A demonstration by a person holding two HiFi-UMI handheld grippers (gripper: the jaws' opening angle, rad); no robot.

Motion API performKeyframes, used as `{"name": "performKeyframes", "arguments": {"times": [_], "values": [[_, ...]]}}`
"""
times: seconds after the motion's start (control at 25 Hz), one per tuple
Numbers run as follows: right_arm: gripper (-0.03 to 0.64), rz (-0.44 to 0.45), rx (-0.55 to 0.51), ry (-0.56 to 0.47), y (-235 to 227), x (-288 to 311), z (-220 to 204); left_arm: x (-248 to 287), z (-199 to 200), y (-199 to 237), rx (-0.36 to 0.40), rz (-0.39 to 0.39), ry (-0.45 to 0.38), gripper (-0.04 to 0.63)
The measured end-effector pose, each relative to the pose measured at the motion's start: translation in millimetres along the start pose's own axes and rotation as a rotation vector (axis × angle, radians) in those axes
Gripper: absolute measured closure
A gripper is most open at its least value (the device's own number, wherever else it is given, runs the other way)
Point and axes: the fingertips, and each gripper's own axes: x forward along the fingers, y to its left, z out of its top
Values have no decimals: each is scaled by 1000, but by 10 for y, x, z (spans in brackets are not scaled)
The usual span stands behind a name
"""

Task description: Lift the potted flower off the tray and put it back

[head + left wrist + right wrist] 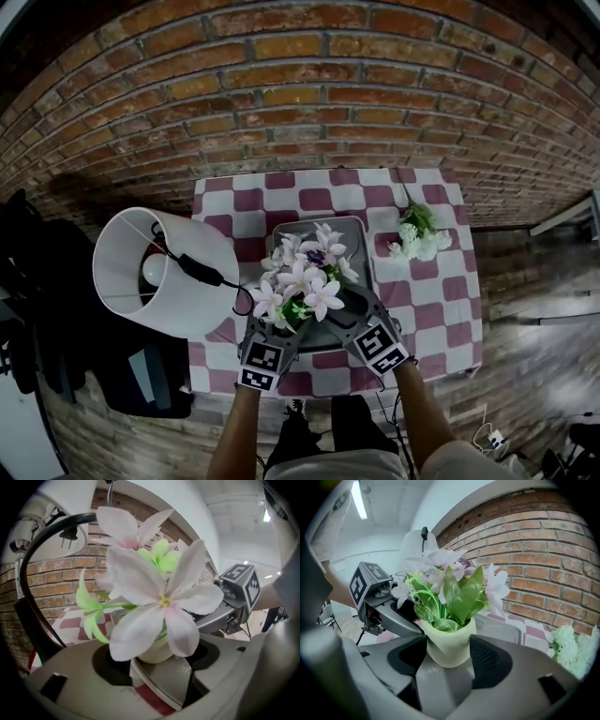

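The potted flower [302, 281], pink-white blooms in a pale green pot [449, 644], stands on the near end of the grey tray [352, 234]. In the head view the blooms hide the pot. My left gripper [275, 328] comes at it from the near left. The pot [157, 654] sits between its dark pads with a gap on each side, and a petal covers part of it. My right gripper [352, 314] comes from the near right. Its jaws stand wide on either side of the pot, with the pads [487, 656] close by its walls and no squeeze showing.
A white lamp [155, 272] with a black cord [202, 272] leans over the table's left edge, close to my left gripper. A loose bunch of white flowers [417, 232] lies on the checked cloth at the right. A brick wall stands behind the table.
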Motion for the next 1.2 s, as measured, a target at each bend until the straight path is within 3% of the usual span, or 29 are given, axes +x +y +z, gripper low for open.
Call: {"name": "performKeyframes", "arguments": {"times": [0.28, 0.6, 1.2], "values": [[310, -63, 48, -13, 7, -113, -3, -6, 59, -120, -15, -7, -22, 267], [318, -155, 57, -56, 122, -543, 191, -267, 348, -394, 50, -40, -80, 273], [324, -328, 29, -125, 943, -1613, 798, -1460, 879, -1022, 133, -108, -185, 281]]}}
